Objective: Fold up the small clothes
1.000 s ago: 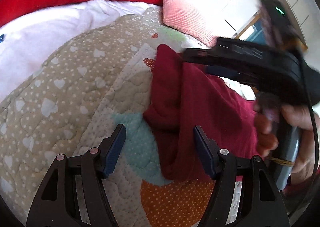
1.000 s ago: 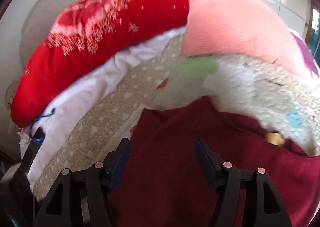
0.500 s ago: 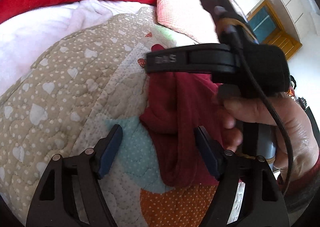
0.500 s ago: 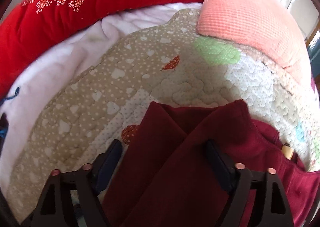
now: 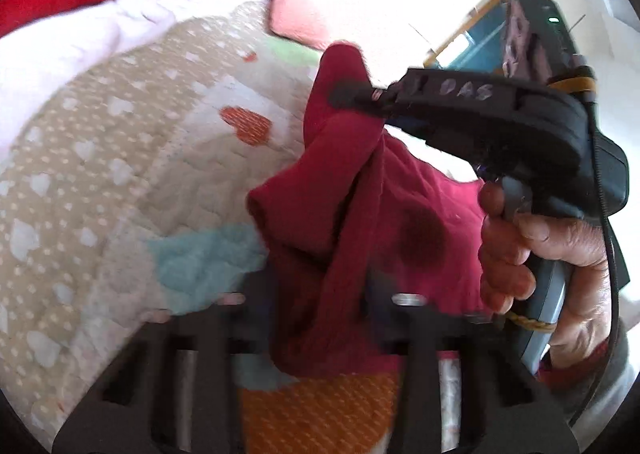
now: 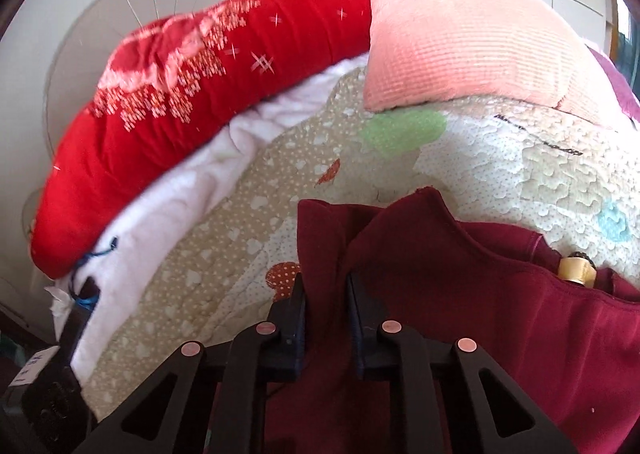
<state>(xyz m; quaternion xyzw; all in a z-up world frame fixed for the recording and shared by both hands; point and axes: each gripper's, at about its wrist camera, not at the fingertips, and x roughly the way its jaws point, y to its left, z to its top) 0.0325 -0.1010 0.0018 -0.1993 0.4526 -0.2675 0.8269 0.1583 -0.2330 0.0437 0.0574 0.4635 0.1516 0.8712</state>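
A dark red small garment [image 5: 400, 222] lies bunched on a quilted bedspread [image 5: 120, 174]. My left gripper [image 5: 320, 306] is shut on a hanging fold of it at the near edge. My right gripper [image 6: 326, 306] is shut on another fold of the garment [image 6: 460, 294] and lifts its far corner; in the left wrist view the right gripper [image 5: 352, 94] pinches the raised cloth at top centre. A tan label [image 6: 576, 272] shows at the garment's right edge.
A red embroidered bolster [image 6: 200, 94] and a pink pillow [image 6: 460, 42] lie along the far side of the bed. A white blanket [image 6: 180, 206] lies beside the quilt. A wall and cabinets stand behind.
Both grippers have closed on folds of the red garment. The right gripper has lifted its corner upward; the cloth now stands in a raised ridge between the two grippers.
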